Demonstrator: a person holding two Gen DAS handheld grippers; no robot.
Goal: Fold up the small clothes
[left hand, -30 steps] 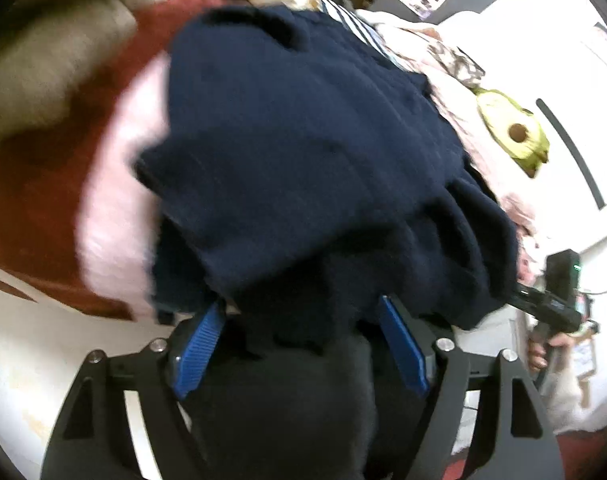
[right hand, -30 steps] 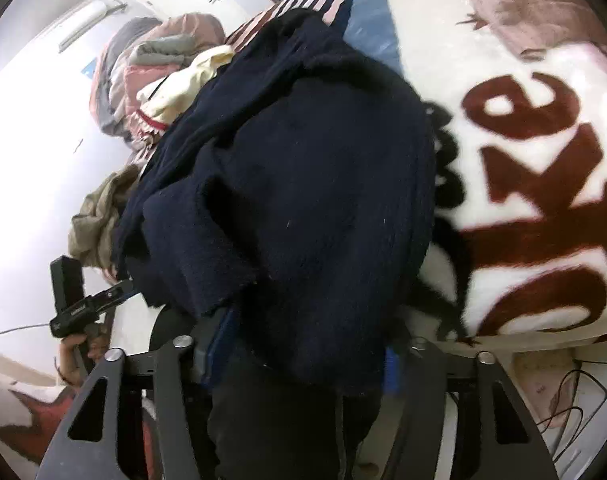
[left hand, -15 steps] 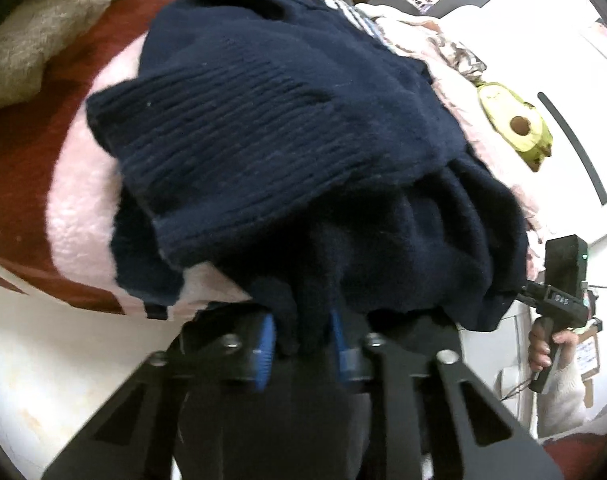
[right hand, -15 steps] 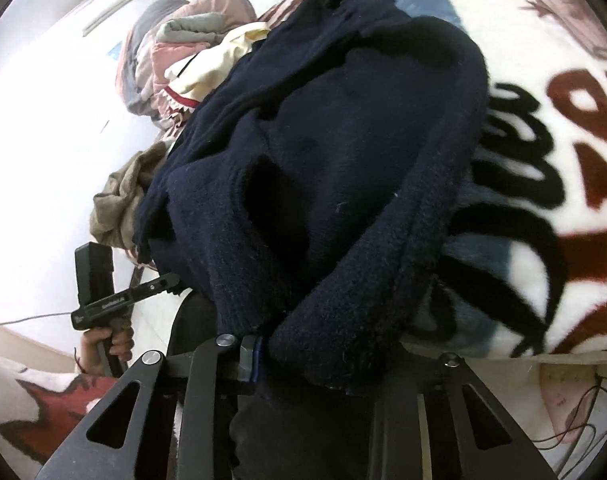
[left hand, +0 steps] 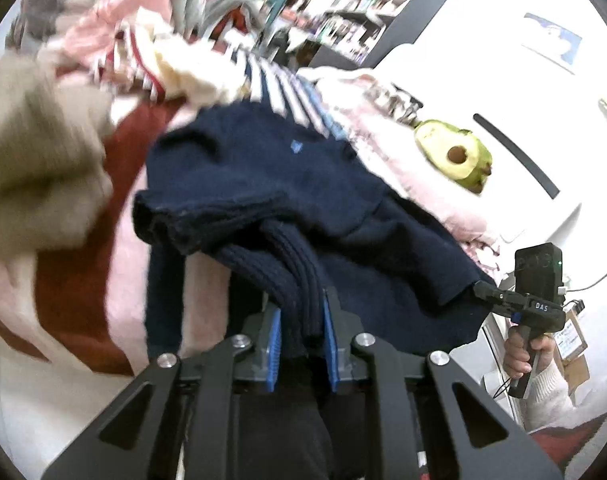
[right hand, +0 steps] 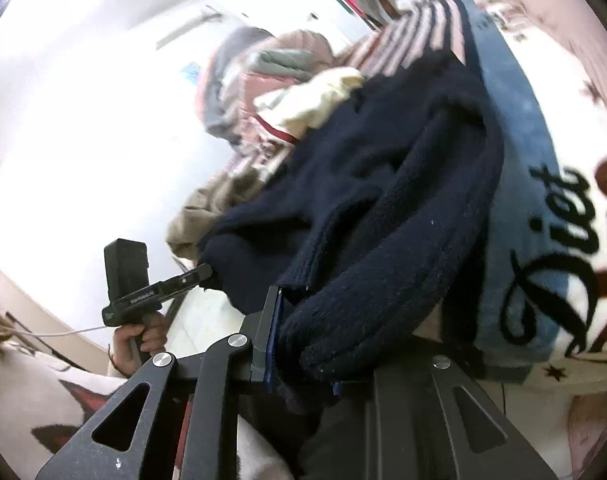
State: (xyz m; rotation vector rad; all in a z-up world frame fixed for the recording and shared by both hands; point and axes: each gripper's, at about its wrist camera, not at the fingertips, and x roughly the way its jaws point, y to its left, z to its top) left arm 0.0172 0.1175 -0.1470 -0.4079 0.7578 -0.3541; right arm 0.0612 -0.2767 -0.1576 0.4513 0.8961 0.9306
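A small navy knit sweater point(left hand: 271, 176) hangs between my two grippers above a printed fleece blanket point(left hand: 115, 184). My left gripper point(left hand: 301, 336) is shut on a ribbed edge of the sweater. It also shows from the side in the right wrist view point(right hand: 205, 272), pinching the sweater's far corner. My right gripper point(right hand: 303, 360) is shut on a thick rolled hem of the sweater point(right hand: 383, 184). It shows in the left wrist view point(left hand: 479, 290), gripping the other corner. The sweater sags in folds between them.
A pile of other clothes point(left hand: 151, 52) lies behind: striped, cream, pink and a beige garment point(left hand: 31, 152). An avocado plush point(left hand: 455, 152) sits on pink fabric to the right. The blanket with lettering point(right hand: 555, 260) lies under the sweater. Shelves point(left hand: 355, 8) stand at the back.
Both grippers went from open around the sweater's edge to shut on it, then pulled back and lifted it, so more of the clothes pile and room shows.
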